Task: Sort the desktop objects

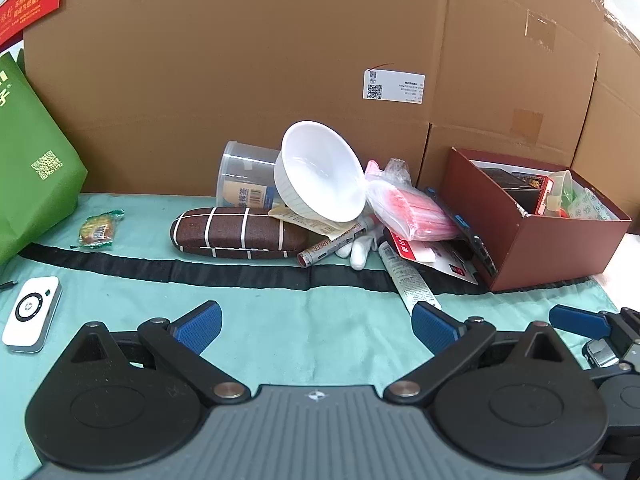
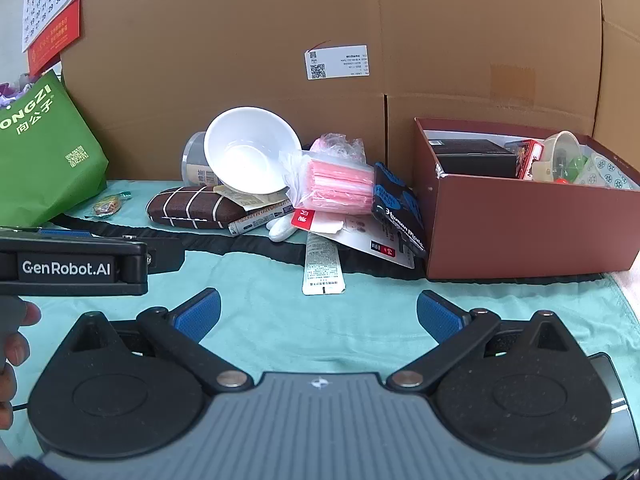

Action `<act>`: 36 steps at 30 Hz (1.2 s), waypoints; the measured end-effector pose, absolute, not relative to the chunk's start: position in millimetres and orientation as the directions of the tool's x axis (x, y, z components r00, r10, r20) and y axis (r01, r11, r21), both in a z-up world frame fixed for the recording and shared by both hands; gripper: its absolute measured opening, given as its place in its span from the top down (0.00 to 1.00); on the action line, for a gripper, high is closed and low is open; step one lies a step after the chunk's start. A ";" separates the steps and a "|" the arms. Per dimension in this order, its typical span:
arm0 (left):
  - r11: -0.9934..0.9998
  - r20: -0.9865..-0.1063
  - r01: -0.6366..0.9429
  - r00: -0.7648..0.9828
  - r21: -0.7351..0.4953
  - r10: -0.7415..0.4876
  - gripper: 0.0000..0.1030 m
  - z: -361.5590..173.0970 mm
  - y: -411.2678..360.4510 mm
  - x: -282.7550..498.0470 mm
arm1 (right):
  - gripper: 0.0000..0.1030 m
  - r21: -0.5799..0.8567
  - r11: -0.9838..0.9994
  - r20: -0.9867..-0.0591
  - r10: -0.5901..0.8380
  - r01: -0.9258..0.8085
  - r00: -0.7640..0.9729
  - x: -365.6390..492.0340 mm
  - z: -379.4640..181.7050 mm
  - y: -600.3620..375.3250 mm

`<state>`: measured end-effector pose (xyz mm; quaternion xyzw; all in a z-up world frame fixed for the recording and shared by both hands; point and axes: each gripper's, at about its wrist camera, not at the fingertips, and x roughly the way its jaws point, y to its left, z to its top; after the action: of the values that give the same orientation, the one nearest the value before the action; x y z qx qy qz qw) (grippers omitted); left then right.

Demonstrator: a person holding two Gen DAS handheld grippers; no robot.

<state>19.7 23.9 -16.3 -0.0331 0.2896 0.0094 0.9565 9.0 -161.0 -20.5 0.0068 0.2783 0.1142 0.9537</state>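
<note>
Both grippers, left (image 1: 316, 326) and right (image 2: 318, 316), wide open, empty. Tube (image 2: 322, 266) lies just ahead of right fingers, long axis pointing away toward pile; right nearer. Box (image 2: 520, 232) at cloth's right edge.

- Big cardboard boxes (image 1: 260, 72) stand along the back as a wall, one with a white shipping label (image 1: 393, 85).
- A teal cloth (image 1: 312, 320) with a black stripe (image 1: 200, 270) covers the counter.
- A red wall calendar (image 2: 50, 8) hangs at upper left.
- A green paper bag (image 2: 44, 156) stands at left.
</note>
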 end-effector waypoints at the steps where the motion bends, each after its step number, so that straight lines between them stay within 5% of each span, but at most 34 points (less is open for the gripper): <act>1: 0.998 -0.555 -0.035 0.832 -0.056 -0.002 0.00 -16.3 23.6 20.5 | 0.01 0.078 0.974 -0.529 0.222 -0.214 0.819 9.9 -20.9 -161.3; 32: 0.992 -0.640 0.066 0.759 -0.108 -0.121 0.01 -52.0 7.4 117.3 | 0.02 0.095 0.960 -0.584 0.267 -0.262 0.766 84.0 -66.6 -155.4; 36: 0.991 -0.654 0.086 0.745 -0.105 -0.134 0.01 -58.4 3.3 133.5 | 0.17 0.105 0.957 -0.597 0.278 -0.271 0.752 100.4 -74.5 -154.4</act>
<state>133.5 3.3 -58.4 -0.0341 0.3526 -0.0587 0.9333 100.4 -154.4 -74.5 0.0060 0.3199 0.1465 0.9360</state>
